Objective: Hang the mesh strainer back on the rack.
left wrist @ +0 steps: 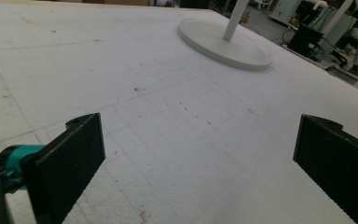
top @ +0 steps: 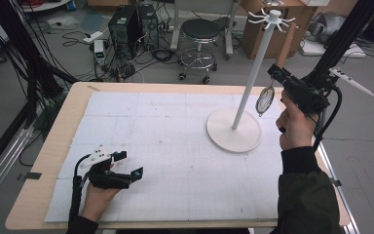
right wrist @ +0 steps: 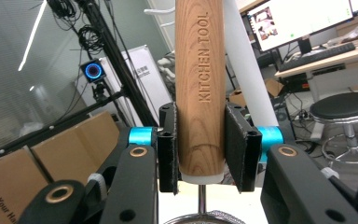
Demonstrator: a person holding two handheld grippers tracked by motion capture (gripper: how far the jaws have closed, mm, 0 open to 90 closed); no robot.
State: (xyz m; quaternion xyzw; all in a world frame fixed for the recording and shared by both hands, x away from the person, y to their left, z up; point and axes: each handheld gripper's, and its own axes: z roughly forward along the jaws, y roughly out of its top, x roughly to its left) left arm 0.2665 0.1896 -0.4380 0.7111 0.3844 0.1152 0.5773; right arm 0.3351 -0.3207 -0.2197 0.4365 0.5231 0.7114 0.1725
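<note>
A white hook stand has its round base (top: pixel 233 130) on the mat, a tall pole (top: pixel 253 73) and a ring of hooks (top: pixel 272 17) on top. My right gripper (top: pixel 275 72) is raised beside the pole, shut on the wooden handle (right wrist: pixel 200 70) of a small strainer marked KITCHEN TOOL. The handle (top: pixel 286 46) points up toward the hooks, and the mesh head (top: pixel 264 101) hangs below the jaws. My left gripper (top: pixel 129 164) rests open on the mat at the near left, with nothing between its jaws (left wrist: pixel 200 154). The stand base (left wrist: pixel 223 44) lies ahead of it.
A white foam mat (top: pixel 165 146) covers the wooden table (top: pixel 53 141). Behind the table stand a black swivel stool (top: pixel 202 31), computer towers (top: pixel 131 24) with cables, and cardboard boxes (top: pixel 260 34). Black frame struts (top: pixel 343 44) rise at the right.
</note>
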